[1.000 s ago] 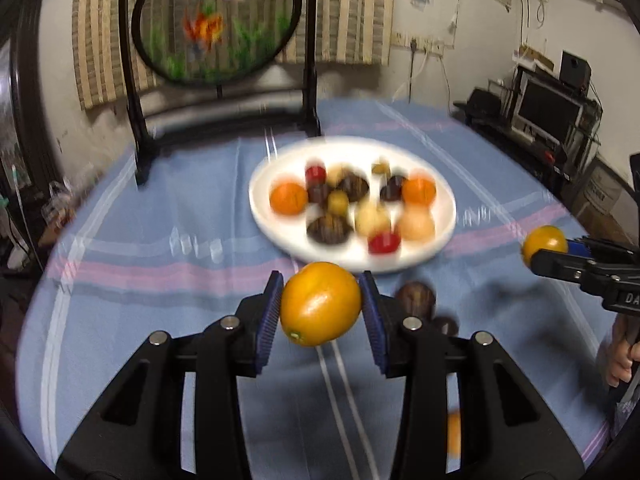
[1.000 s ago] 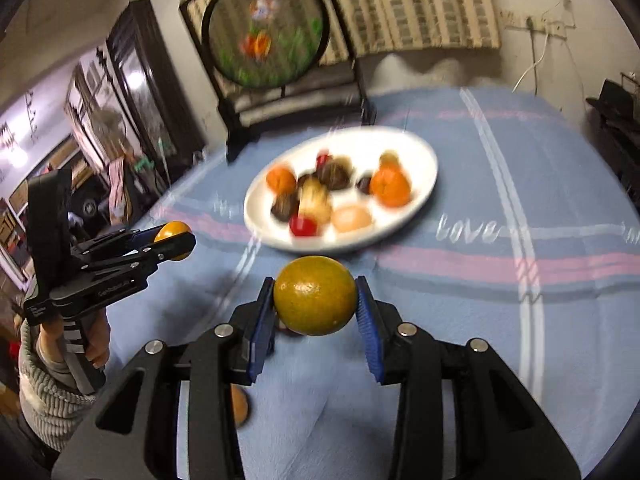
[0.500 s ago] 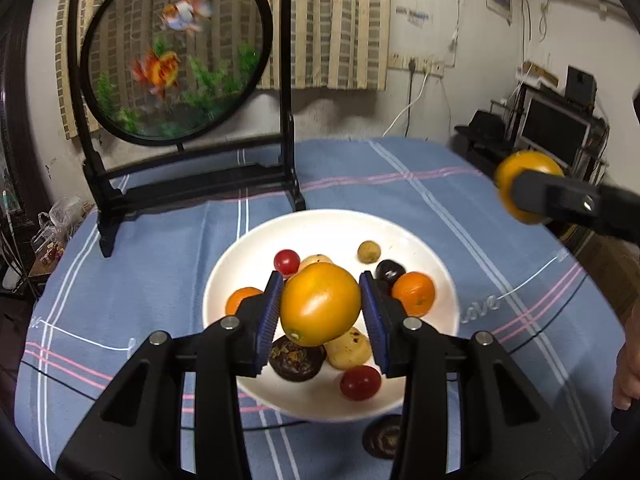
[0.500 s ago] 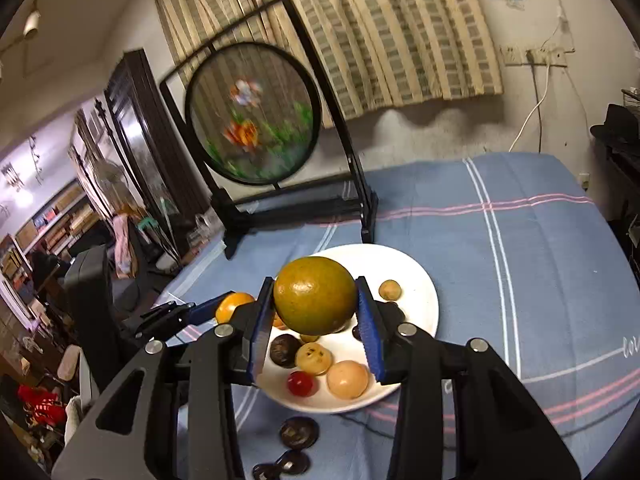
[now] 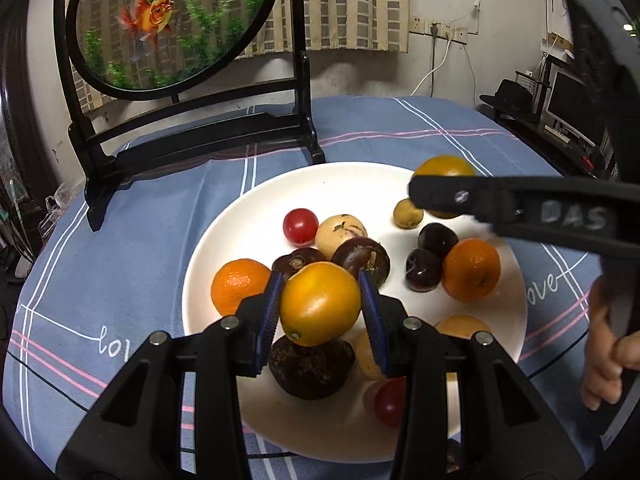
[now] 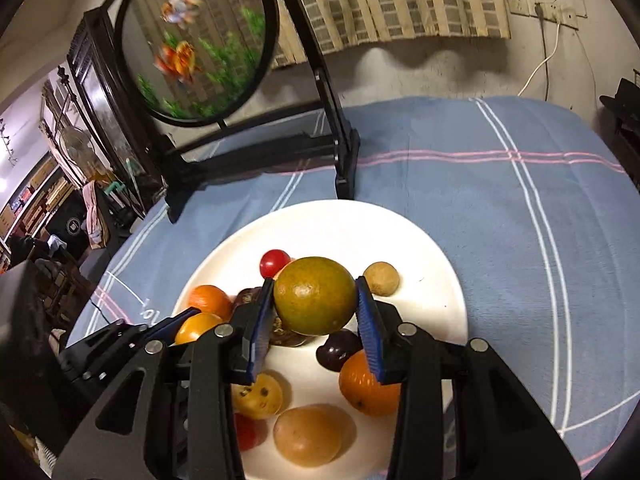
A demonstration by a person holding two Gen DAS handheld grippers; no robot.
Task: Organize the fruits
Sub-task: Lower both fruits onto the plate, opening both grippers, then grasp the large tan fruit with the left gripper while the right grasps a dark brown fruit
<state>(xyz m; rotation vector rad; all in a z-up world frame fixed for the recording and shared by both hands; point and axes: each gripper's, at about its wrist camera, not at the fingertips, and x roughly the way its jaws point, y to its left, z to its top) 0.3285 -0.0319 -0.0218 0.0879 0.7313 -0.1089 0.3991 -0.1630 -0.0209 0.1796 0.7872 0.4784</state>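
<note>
Both hand-held grippers, left [image 5: 320, 308] and right [image 6: 315, 307], each clenching orange, now over plate [image 5: 256, 216].

One white plate [image 5: 240, 216], two cherry tomatoes [image 5: 300, 227], two tangerines [image 5: 471, 270], two gripped oranges [image 5: 320, 303].

Black left gripper [image 5: 320, 308], blue ribbed fingers [image 5: 267, 314], silver screws, white "DAS" lettering.
</note>
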